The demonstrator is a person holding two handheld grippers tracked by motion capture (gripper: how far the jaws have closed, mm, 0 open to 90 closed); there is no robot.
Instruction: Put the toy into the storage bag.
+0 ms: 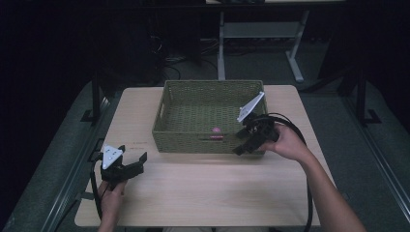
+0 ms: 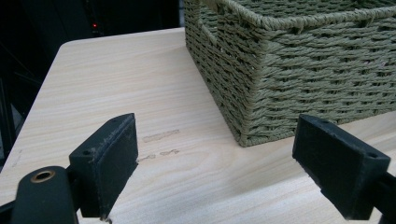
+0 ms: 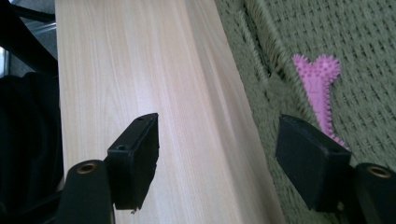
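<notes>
High view: the woven basket (image 1: 167, 121) stands mid-table (image 1: 193, 193); the right gripper (image 1: 245, 143) straddles its near wall.

Left gripper view: the left gripper (image 2: 215, 168) hovers with jaws wide apart, empty, near the basket corner.

Right gripper view: jaws wide, empty; the pink spiky toy (image 3: 320, 88) lies inside the basket.

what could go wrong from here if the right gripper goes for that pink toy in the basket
The right gripper sits open over the near wall of the basket, one jaw on each side, so closing now would likely clamp the wall, not the pink spiky toy. The toy lies tight against that wall, leaving little room for a jaw.
</notes>
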